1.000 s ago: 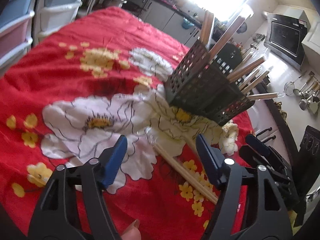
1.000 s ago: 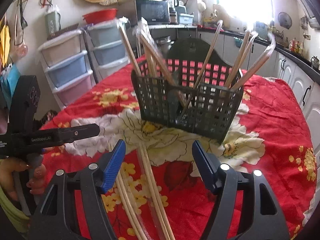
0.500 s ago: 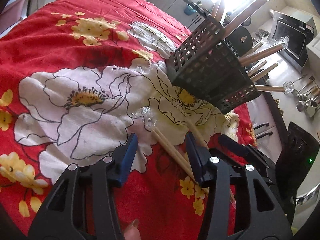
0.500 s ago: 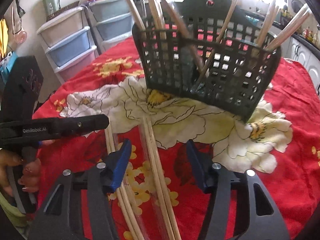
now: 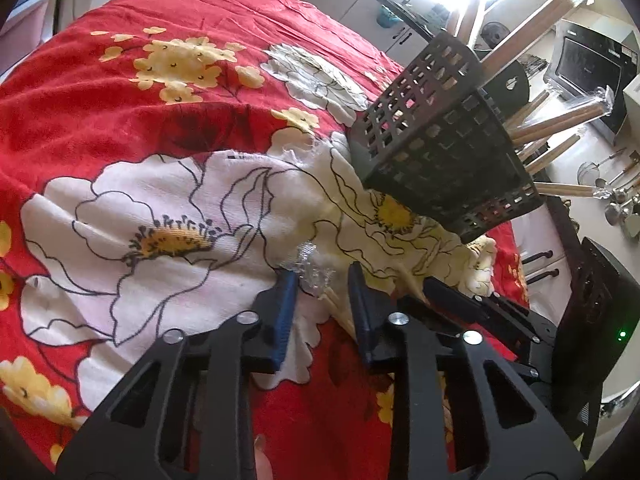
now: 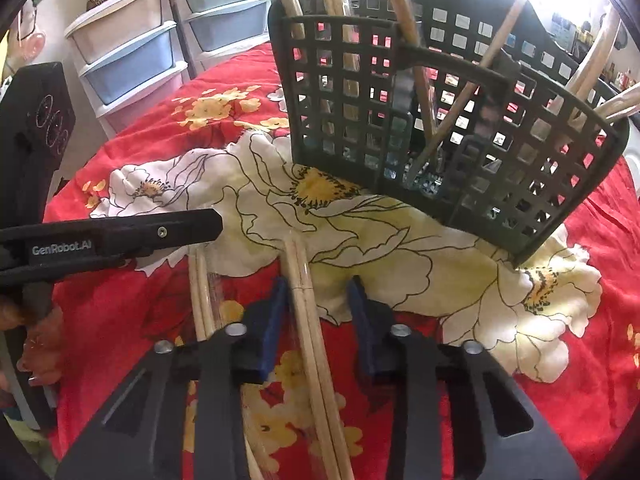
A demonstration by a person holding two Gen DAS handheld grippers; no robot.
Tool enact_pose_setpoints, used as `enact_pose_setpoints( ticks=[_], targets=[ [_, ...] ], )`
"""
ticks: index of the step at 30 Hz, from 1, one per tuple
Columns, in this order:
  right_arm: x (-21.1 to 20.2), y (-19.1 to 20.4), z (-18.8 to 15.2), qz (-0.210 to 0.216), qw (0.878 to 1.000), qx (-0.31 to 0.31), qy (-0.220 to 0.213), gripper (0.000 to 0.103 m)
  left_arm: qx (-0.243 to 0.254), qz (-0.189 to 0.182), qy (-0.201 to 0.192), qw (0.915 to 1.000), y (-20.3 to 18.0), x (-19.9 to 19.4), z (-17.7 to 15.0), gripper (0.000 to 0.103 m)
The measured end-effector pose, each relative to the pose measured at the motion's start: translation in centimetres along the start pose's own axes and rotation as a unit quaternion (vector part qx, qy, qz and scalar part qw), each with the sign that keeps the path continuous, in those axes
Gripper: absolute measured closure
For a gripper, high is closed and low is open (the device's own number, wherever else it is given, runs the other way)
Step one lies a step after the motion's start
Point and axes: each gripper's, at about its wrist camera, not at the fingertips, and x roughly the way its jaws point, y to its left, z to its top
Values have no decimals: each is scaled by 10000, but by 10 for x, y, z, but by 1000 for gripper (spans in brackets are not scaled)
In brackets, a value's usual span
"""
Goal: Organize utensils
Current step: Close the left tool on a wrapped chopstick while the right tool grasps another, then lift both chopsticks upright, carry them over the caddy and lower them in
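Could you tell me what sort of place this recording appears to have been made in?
Most likely a home kitchen: a countertop oven stands by the window, ladles hang on the wall, and a basket of wrapped chopsticks sits on a table under a red floral cloth.

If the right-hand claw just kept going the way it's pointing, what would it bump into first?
Probably the wrapped chopsticks lying between the right gripper's narrowed, just-closing jaws, then the red cloth under them. The black basket sits farther on; depth is hard to judge.
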Motion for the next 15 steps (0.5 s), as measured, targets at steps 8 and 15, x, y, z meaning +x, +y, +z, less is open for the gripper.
enact_pose_setpoints(
  ticks=[8, 15],
  targets=[
    [-18, -12, 0, 276, 9987, 347, -232, 96, -55, -24, 4, 10000, 7, 0, 1, 99],
    [-58, -25, 2, 609, 9930, 637, -791, 96, -103, -359, -152, 9992, 6, -15, 3, 102]
  ],
)
